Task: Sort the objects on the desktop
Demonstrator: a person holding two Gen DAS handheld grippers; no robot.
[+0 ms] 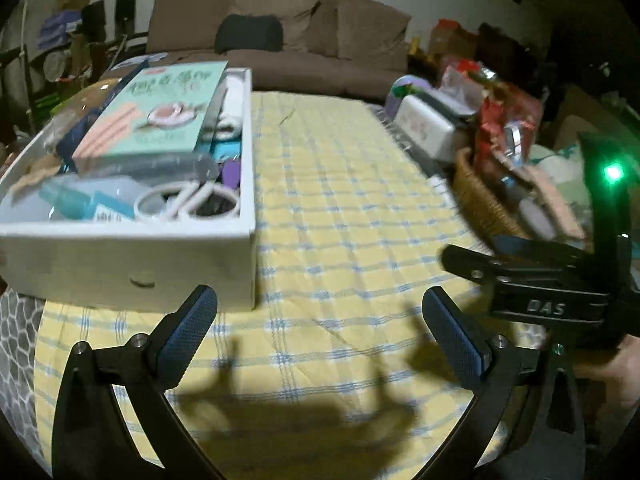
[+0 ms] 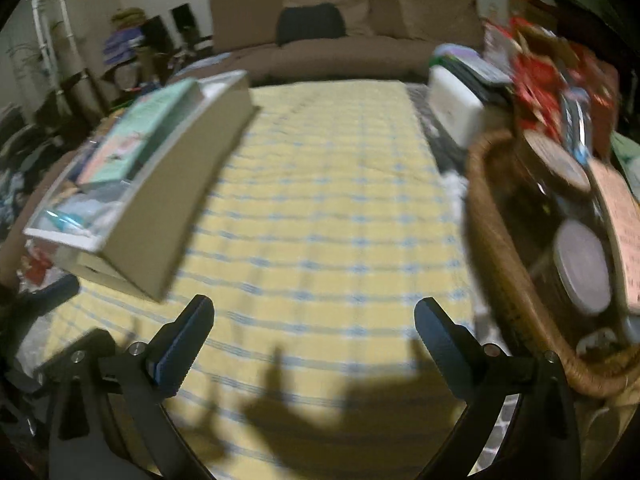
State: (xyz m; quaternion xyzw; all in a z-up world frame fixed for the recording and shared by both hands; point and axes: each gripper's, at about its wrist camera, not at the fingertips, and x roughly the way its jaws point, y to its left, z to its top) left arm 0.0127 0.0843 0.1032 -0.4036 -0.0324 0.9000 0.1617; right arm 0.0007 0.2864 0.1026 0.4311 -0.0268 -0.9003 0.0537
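A white box on the left of the yellow checked cloth holds a mint snack carton, white scissors, tape rolls and small bottles. It also shows in the right wrist view. A wicker basket on the right holds jars and red packets; it also shows in the left wrist view. My left gripper is open and empty above the cloth, near the box's front corner. My right gripper is open and empty between box and basket; it shows from the side in the left wrist view.
A white rectangular container stands behind the basket, with more packets and clutter at the right. A brown sofa with a dark cushion lies beyond the table. A grey patterned mat shows under the cloth at the left edge.
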